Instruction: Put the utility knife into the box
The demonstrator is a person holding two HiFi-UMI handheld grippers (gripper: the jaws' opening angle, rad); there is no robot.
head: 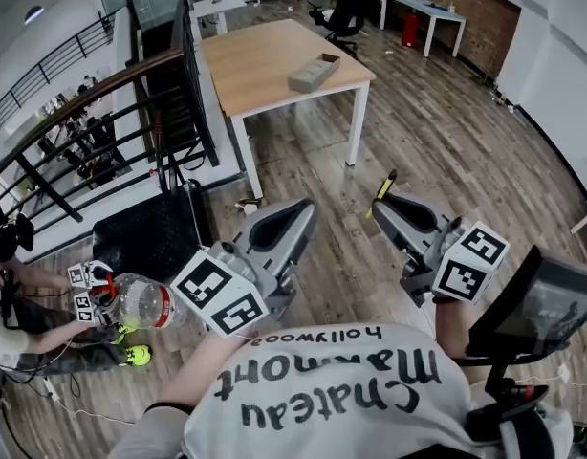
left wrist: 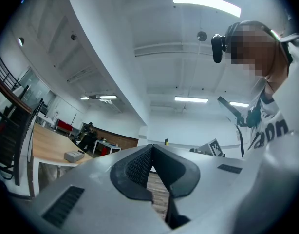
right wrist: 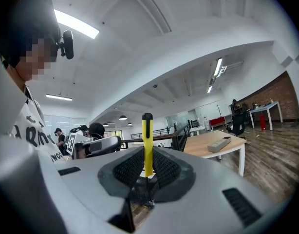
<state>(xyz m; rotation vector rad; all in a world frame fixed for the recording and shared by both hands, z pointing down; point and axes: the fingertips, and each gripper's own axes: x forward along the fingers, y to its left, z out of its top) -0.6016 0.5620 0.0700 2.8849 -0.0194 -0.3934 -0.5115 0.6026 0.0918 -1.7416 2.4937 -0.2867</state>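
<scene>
Plainly, my right gripper (right wrist: 147, 172) is clamping the utility knife (right wrist: 147, 145); the head view is showing only its yellow tip. My left gripper (left wrist: 152, 152) is sitting closed, empty.

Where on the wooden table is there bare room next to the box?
The light wooden table is bare along its left side and far end in the head view. Only the grey rectangular box sits on it, crowding the front right corner.
</scene>
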